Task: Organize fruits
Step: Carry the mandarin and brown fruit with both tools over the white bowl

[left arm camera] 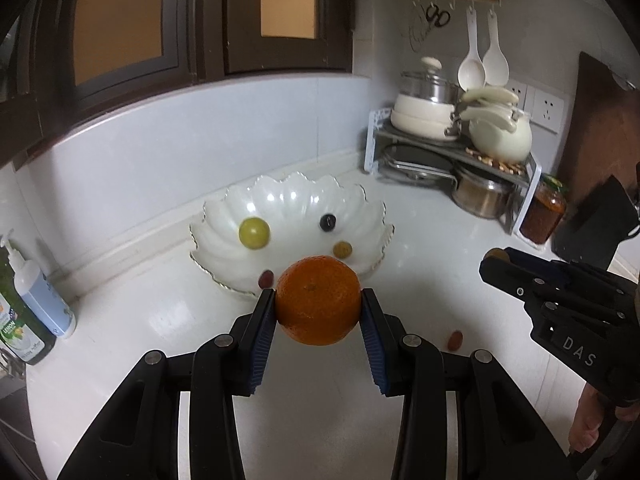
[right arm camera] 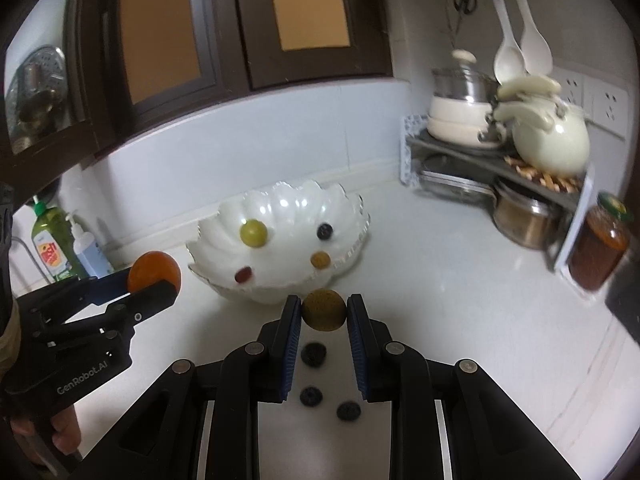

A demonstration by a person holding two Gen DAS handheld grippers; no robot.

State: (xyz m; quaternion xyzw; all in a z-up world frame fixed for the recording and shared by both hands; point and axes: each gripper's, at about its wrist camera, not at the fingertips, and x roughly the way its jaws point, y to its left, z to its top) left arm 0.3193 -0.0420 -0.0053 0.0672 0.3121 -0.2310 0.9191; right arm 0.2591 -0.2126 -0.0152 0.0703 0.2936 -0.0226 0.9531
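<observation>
Here, white lettering reads "GenRobot.AI" on the black left gripper (left arm camera: 319, 300) and "DAS" on the black right gripper (right arm camera: 324, 305). The left one's blue ribbed pads clamp a round, dimpled orange (left arm camera: 319, 300), raised above the white countertop (left arm camera: 420, 248) just before the scalloped white glass bowl (left arm camera: 224, 216). The right one is closed tight on a small brownish-yellow round fruit (right arm camera: 324, 309), above three dark blueberries (right arm camera: 313, 354).

I see home kitchen: white countertop (left arm camera: 420, 240), corner rack (left arm camera: 452, 156) stacked with pots, ladles (left arm camera: 472, 64) on hooks (scissors too), wall sockets (left arm camera: 548, 106), dish-soap bottle (right arm camera: 50, 244), dark wood cabinets (left arm camera: 160, 20).
</observation>
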